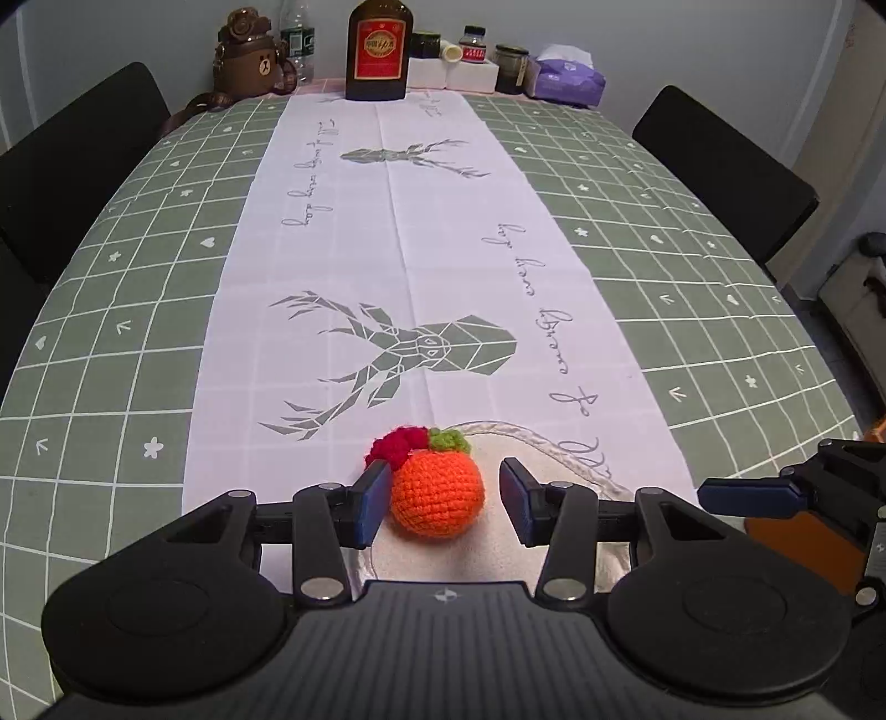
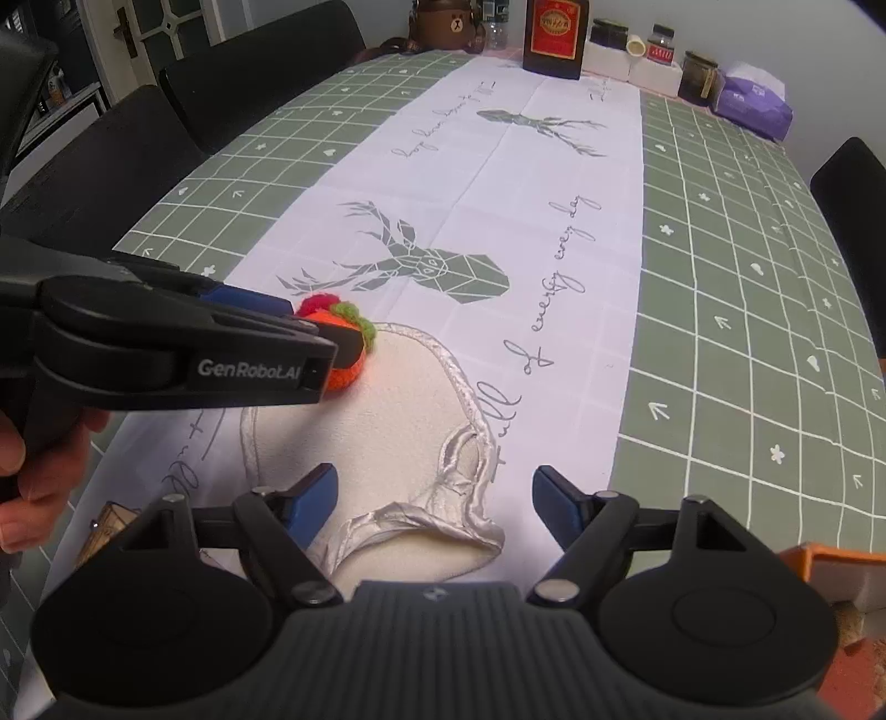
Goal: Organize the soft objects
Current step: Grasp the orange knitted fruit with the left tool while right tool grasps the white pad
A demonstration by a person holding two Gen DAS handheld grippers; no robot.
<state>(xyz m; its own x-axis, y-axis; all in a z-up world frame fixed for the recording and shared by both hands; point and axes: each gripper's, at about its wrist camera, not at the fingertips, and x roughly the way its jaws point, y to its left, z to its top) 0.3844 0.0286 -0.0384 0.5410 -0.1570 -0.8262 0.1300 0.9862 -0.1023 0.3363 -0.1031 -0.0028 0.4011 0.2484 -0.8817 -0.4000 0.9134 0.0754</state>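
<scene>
A crocheted orange ball (image 1: 436,494) with green leaves and a dark red crochet piece (image 1: 394,445) behind it rests on the far edge of a cream cloth with silver satin trim (image 1: 501,540). My left gripper (image 1: 443,507) is open around the ball; its left pad touches the ball, the right pad stands apart. In the right wrist view the ball (image 2: 344,365) is half hidden behind the left gripper (image 2: 310,338). My right gripper (image 2: 434,501) is open and empty above the near folded edge of the cloth (image 2: 398,432).
The table has a green grid cloth (image 1: 111,310) with a white deer runner (image 1: 398,232). A brown bottle (image 1: 379,50), bear flask (image 1: 249,55), jars, white boxes and a purple tissue pack (image 1: 567,75) line the far end. Black chairs flank the table. An orange box (image 2: 830,570) sits near right.
</scene>
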